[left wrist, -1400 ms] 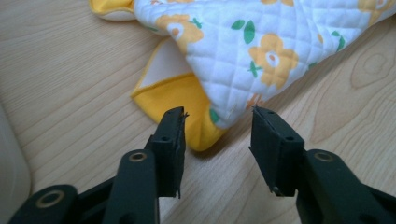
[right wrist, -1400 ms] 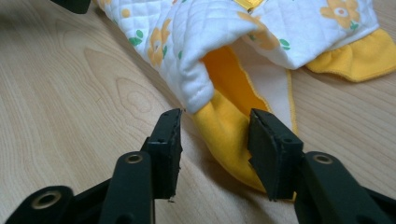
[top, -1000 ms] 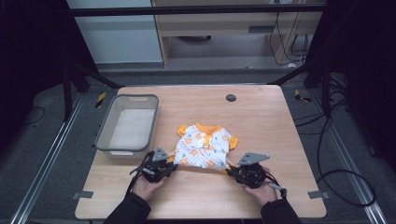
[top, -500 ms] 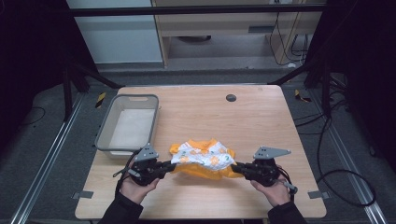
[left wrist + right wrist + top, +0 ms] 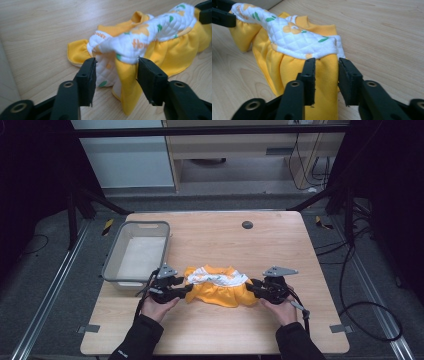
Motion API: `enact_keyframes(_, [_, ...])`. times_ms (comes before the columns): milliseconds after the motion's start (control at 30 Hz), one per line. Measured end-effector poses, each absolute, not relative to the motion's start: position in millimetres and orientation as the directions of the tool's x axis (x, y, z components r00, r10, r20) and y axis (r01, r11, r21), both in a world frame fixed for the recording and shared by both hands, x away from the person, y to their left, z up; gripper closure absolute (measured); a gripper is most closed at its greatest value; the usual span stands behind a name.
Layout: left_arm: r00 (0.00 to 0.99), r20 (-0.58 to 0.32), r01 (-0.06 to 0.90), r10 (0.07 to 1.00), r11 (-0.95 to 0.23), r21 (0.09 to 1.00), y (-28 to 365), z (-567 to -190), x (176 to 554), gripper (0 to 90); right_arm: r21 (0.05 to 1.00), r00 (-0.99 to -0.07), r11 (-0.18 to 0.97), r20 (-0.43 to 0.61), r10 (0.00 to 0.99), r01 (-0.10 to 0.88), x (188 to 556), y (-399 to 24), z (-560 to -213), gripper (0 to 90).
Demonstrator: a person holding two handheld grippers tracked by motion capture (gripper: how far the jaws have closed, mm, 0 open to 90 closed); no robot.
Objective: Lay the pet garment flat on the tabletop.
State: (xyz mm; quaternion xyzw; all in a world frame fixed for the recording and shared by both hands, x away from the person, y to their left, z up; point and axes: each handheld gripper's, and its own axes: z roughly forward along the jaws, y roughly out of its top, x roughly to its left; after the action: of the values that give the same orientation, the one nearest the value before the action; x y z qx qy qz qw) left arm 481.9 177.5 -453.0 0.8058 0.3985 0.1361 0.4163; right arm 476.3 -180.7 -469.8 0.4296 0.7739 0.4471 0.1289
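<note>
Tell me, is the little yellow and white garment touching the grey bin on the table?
Apart. The high view shows the garment lying on bare wood between the two grippers, with a clear strip of table separating it from the grey bin.

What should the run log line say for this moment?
garment: folded on table | left gripper: jaws just opening, cloth between | right gripper: jaws just opening, cloth between
</note>
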Motion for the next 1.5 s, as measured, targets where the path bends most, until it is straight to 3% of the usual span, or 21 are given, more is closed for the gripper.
enact_keyframes(167, [0.661, -0.112, 0.510, 0.742, -0.335, 0.792, 189, -448, 470, 38.0, 0.824, -0.628, 0.251, 0.154, 0.763, 0.508, 467, -188, -464, 56.0])
enact_keyframes(333, [0.672, -0.085, 0.500, 0.736, -0.367, 0.784, 198, -457, 452, 37.2, 0.832, -0.623, 0.236, 0.158, 0.766, 0.502, 460, -200, -463, 53.4])
enact_keyframes(500, [0.673, -0.074, 0.505, 0.736, -0.383, 0.773, 194, -466, 448, 38.8, 0.814, -0.620, 0.248, 0.166, 0.767, 0.525, 454, -209, -473, 52.8])
enact_keyframes(767, [0.691, -0.068, 0.508, 0.720, -0.416, 0.754, 179, -479, 453, 48.6, 0.802, -0.637, 0.270, 0.170, 0.752, 0.533, 460, -199, -482, 52.9])
enact_keyframes(833, [0.696, -0.075, 0.518, 0.714, -0.426, 0.742, 174, -482, 456, 55.9, 0.788, -0.638, 0.284, 0.172, 0.751, 0.546, 465, -192, -486, 54.5])
enact_keyframes(1000, [0.697, -0.076, 0.521, 0.713, -0.431, 0.737, 172, -483, 457, 78.8, 0.769, -0.645, 0.318, 0.156, 0.748, 0.555, 466, -184, -488, 72.6])
enact_keyframes(1033, [0.697, -0.076, 0.521, 0.713, -0.431, 0.737, 172, -483, 457, 83.0, 0.769, -0.645, 0.318, 0.156, 0.748, 0.555, 466, -184, -488, 72.6])
enact_keyframes(1067, [0.701, -0.081, 0.520, 0.708, -0.430, 0.738, 173, -482, 457, 85.4, 0.763, -0.650, 0.321, 0.166, 0.742, 0.561, 465, -185, -486, 83.6])
enact_keyframes(1500, [0.733, -0.178, 0.522, 0.656, -0.375, 0.766, 202, -442, 428, 86.6, 0.816, -0.698, 0.246, 0.246, 0.673, 0.524, 430, -209, -446, 86.5])
